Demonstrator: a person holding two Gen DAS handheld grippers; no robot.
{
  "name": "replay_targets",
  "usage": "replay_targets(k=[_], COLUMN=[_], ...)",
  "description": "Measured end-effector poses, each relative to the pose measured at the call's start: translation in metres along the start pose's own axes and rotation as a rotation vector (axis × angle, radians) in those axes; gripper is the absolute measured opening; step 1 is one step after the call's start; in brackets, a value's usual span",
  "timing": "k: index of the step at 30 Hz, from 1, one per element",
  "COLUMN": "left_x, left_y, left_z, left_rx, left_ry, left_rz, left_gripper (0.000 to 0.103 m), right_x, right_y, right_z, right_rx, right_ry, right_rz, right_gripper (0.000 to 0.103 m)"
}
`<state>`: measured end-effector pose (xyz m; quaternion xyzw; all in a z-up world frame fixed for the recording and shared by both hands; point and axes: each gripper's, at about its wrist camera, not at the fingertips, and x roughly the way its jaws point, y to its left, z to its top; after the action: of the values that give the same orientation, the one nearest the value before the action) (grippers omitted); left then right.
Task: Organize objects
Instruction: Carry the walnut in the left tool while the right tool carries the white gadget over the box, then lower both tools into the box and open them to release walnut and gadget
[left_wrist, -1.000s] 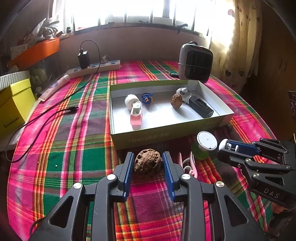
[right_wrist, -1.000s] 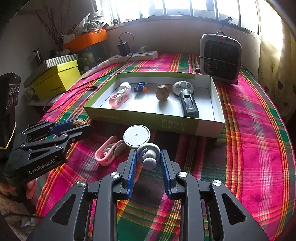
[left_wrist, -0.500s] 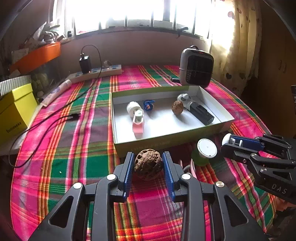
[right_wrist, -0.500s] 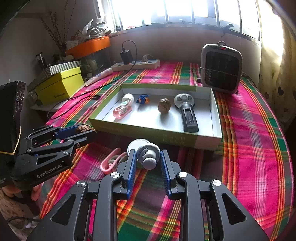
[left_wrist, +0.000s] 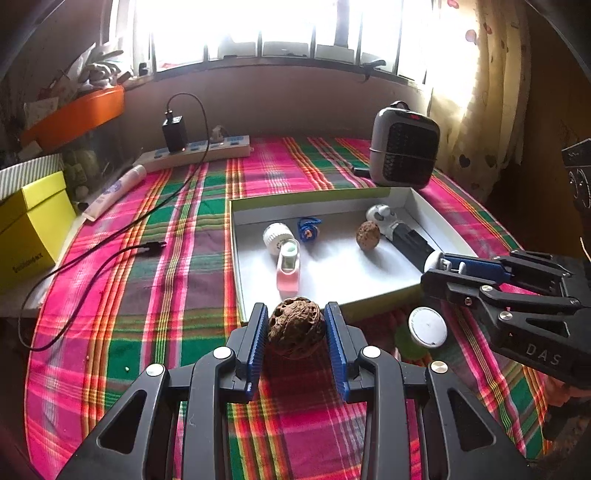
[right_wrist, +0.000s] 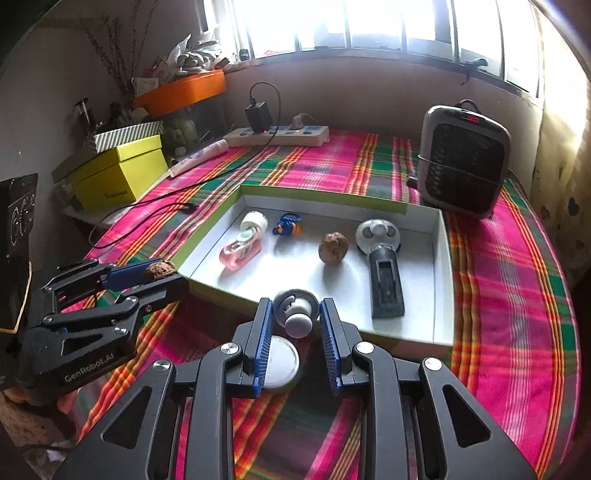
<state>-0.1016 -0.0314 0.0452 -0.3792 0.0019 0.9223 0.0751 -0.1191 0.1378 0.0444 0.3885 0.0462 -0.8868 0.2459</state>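
My left gripper (left_wrist: 296, 334) is shut on a brown walnut (left_wrist: 296, 331) and holds it above the cloth just before the near wall of the green-edged white tray (left_wrist: 369, 299). My right gripper (right_wrist: 295, 325) is shut on a grey-white knob-shaped gadget (right_wrist: 296, 314), held over the tray's near wall (right_wrist: 236, 301). In the tray lie a second walnut (right_wrist: 333, 247), a pink clip with a white spool (right_wrist: 240, 249), a small blue toy (right_wrist: 286, 226) and a grey hand fan (right_wrist: 382, 266). A white round lid on a green pot (right_wrist: 280, 363) sits under the right gripper.
A grey heater (right_wrist: 463, 158) stands behind the tray at the right. A power strip (left_wrist: 195, 153) with charger and black cable (left_wrist: 110, 254) lies far left. Yellow boxes (left_wrist: 26, 232) stand at the left table edge. The plaid cloth (left_wrist: 147, 314) covers the round table.
Both grippers have risen and moved forward toward the tray with their objects held. The pink clip on the cloth has gone out of view.
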Motion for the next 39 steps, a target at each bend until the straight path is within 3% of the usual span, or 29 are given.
replay_targets(k=[18,39], left_x=[0.031,0.059], left_y=[0.007,0.002], left_z=[0.019,0.028], left_rx=[-0.007,0.036], left_ry=[0.033,0.072], left_rz=[0.002,0.013], left_gripper=[0.029,0.029], right_x=[0.052,0.098], right_y=[-0.004,0.001], right_z=[0.037,0.054], right_rx=[-0.07,-0.157], right_ry=[0.086,0.174], right_rz=[0.004,0.014], right_gripper=[0.027,0.027])
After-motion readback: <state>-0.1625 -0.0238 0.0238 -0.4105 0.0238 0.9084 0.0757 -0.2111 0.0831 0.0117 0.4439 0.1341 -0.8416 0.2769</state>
